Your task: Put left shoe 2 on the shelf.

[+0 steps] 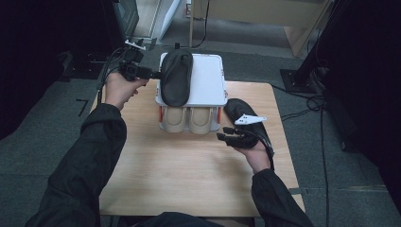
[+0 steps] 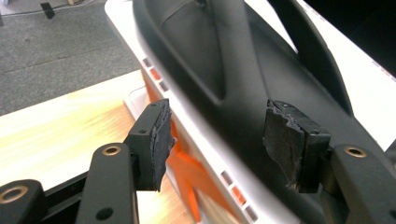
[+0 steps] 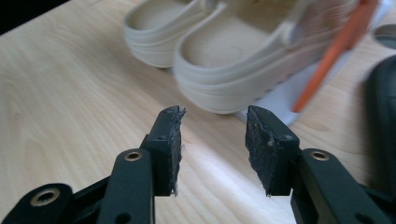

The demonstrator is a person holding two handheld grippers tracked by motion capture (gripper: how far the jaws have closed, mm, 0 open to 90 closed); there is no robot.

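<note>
Left tool (image 2: 217,140) released, jaws straddling black shoe (image 1: 177,78) atop white rack (image 1: 208,80) at twelve o'clock; likely light, flexible: grip its rim. Right tool (image 3: 212,149) released.

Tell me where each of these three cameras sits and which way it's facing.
High view: above the person's side, looking forward and down at the wooden table; forearms, both hands.
Left gripper view: on the left gripper, facing a black slipper atop a white rack.
Right gripper view: on the right gripper, facing beige clogs.
High and left share the slipper.
</note>
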